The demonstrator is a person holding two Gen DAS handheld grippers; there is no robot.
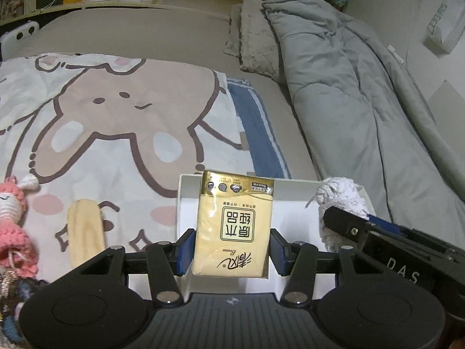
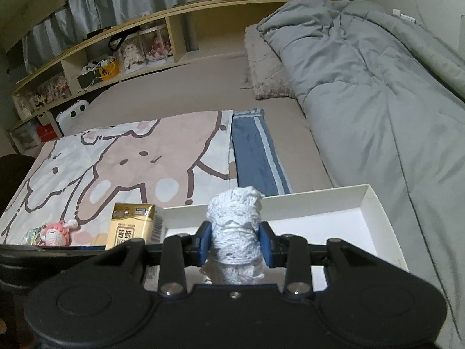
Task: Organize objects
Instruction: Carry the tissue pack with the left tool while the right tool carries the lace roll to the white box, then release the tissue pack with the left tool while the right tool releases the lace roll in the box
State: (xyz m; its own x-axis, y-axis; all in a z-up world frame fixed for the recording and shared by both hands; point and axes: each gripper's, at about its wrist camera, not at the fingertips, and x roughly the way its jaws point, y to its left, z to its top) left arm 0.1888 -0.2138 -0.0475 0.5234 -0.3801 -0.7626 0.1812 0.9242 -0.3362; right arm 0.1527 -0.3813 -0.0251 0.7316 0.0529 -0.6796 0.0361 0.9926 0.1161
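My left gripper (image 1: 231, 251) is shut on a yellow tissue pack (image 1: 232, 226) and holds it upright over the left end of a white shallow box (image 1: 293, 192). My right gripper (image 2: 234, 245) is shut on a white crocheted roll (image 2: 235, 226) and holds it over the same box (image 2: 375, 209). In the left wrist view the right gripper's finger (image 1: 345, 224) and the roll (image 1: 343, 197) show at the right. In the right wrist view the tissue pack (image 2: 132, 226) shows at the left.
The box lies on a bed with a bunny-print sheet (image 1: 116, 110). A pink crocheted doll (image 1: 14, 218) and a yellow wooden piece (image 1: 85, 232) lie left of the box. A grey duvet (image 2: 377, 87) fills the right side. A shelf (image 2: 130, 43) runs behind.
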